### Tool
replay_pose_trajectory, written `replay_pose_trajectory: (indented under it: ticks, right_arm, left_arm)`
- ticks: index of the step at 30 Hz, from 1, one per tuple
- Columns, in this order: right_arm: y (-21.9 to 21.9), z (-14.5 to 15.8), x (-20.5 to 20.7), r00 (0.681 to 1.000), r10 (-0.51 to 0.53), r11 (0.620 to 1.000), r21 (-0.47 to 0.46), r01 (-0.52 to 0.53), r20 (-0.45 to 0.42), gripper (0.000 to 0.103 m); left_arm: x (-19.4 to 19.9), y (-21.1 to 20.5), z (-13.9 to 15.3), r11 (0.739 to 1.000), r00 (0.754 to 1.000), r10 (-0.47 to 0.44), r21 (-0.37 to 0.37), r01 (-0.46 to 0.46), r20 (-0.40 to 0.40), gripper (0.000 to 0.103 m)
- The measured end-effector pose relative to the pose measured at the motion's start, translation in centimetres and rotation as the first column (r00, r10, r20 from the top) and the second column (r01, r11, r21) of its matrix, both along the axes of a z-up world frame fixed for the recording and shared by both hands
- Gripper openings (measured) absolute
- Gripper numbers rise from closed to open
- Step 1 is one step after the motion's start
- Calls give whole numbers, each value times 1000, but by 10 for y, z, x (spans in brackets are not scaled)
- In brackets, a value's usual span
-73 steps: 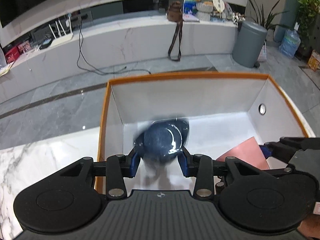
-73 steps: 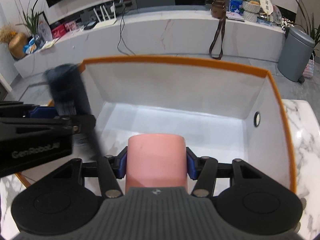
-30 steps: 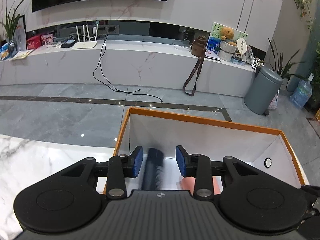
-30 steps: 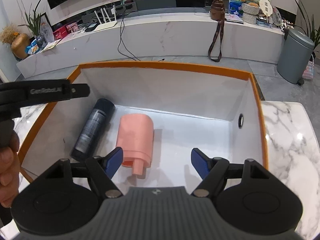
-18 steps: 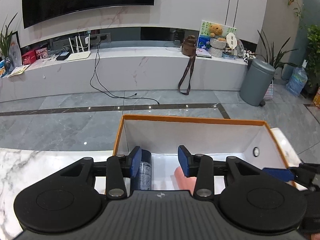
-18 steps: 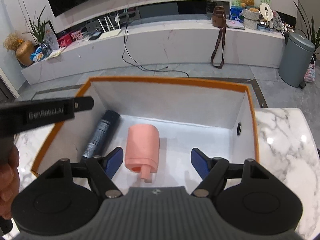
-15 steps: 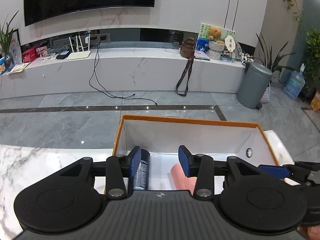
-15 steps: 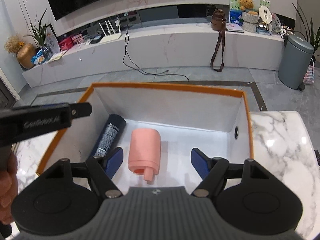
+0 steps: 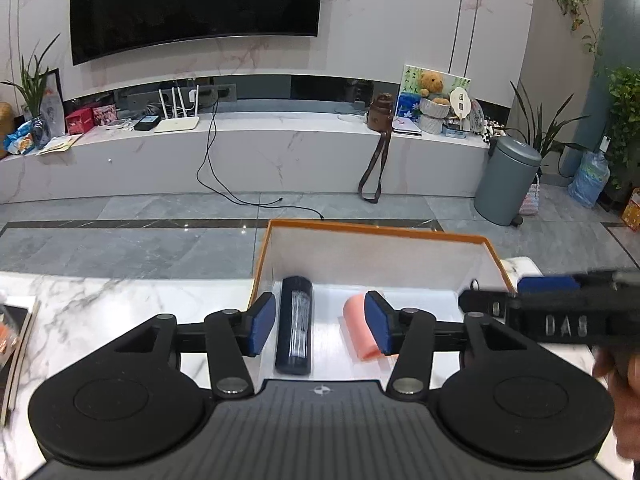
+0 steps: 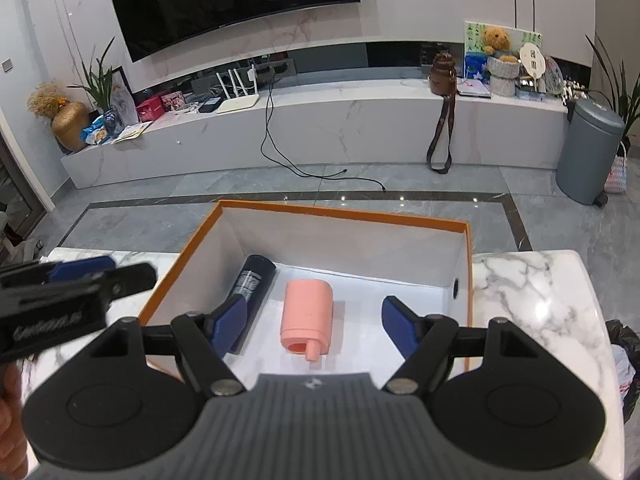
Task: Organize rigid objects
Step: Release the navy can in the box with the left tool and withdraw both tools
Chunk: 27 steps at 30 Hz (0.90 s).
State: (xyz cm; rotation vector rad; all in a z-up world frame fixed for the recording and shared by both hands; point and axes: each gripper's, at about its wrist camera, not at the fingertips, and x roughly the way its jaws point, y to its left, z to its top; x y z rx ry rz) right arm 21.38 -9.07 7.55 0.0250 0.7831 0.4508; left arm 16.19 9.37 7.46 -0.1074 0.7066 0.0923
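A dark blue can (image 9: 295,330) (image 10: 253,292) lies on its side in the left part of the orange-rimmed white box (image 9: 362,229) (image 10: 340,212). Beside it, to the right, lies a pink bottle (image 10: 309,317) (image 9: 359,330), cap toward me. My left gripper (image 9: 320,326) hovers high above the box with its jaws opening; nothing is pressed between the pads. My right gripper (image 10: 312,326) is open and empty, also above the box. Each gripper shows at the edge of the other's view.
The box stands on a white marbled table (image 10: 532,292) near its far edge. A book or case (image 9: 16,344) lies at the table's left. Beyond are a grey tiled floor, a long TV bench, a cable and a grey bin (image 9: 506,180).
The dark can and pink bottle have been let go in the box. Both grippers have risen and pulled back, so the box looks smaller. The left jaws have spread wider.
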Motion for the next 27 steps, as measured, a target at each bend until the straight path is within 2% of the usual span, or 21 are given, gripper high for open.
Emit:
replay_pose_trajectory:
  ticks: [7,13,17,19,22,27]
  right_arm:
    - [-7,12,-32,998,40,999,-32,-39,45,74]
    - [-18,17,-59,994,82,994,-74,-76,77,74]
    - [-28,18,-75,990,98,991,-102,-88,99,74]
    - [-34,16,-84,989,102,990,-113,-90,109,74]
    - [-48,7,-101,988,106,987,-131,-91,111,74]
    - [-68,-8,-120,988,118,980,-174,-100,96,74]
  left_arm:
    - [-41,-10,-2,1000,1000,6,20,-5,-9,62]
    - [-66,-11,-16,998,1000,2,-69,-4,-26,65]
    - [-75,-20,-19,999,999,-16,-32,16,-31,67]
    - [-80,-24,-21,999,999,-35,-38,34,-29,71]
    - [-89,-31,-30,997,997,-64,-47,62,-41,71]
    - [-106,-44,-38,995,993,-99,17,100,-60,71]
